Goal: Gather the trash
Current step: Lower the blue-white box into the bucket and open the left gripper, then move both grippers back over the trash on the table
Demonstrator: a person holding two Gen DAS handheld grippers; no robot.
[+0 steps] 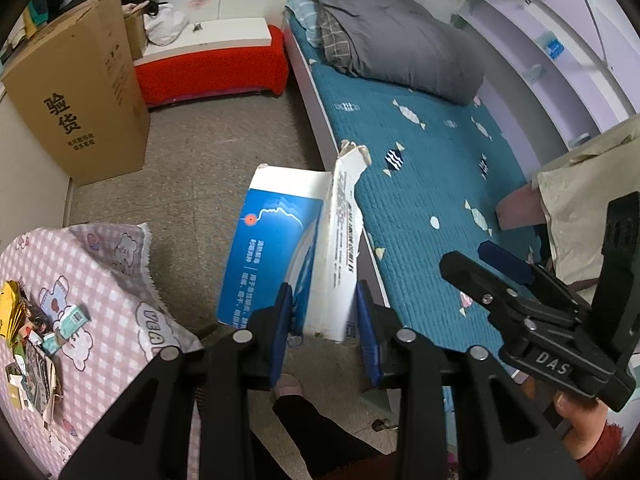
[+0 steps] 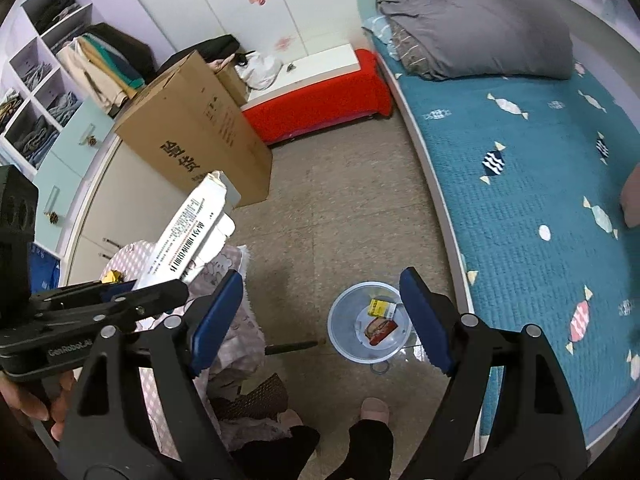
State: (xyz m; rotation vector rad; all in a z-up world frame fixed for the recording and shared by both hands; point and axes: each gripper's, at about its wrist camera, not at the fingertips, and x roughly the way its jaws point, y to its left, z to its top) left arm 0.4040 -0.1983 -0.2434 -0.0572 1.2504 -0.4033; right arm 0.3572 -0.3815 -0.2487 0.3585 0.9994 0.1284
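Left wrist view: left tool [image 1: 326, 322] clenched on a torn blue-and-white carton [image 1: 288, 248], held above the floor [image 1: 224, 152] just beside the teal-quilted bed [image 1: 432, 184]; more scraps [image 1: 28, 332] strewn on a pink checked surface [image 1: 100, 264] at lower left; right tool [image 1: 492, 258] visible at right. Right wrist view: right tool [image 2: 322, 318] spread wide, grasping nothing, hovering over a clear plastic bin [image 2: 340, 316] on the floor with two small packets [image 2: 380, 322] inside; carton seen at left in the left tool, near a large cardboard box [image 2: 196, 136].
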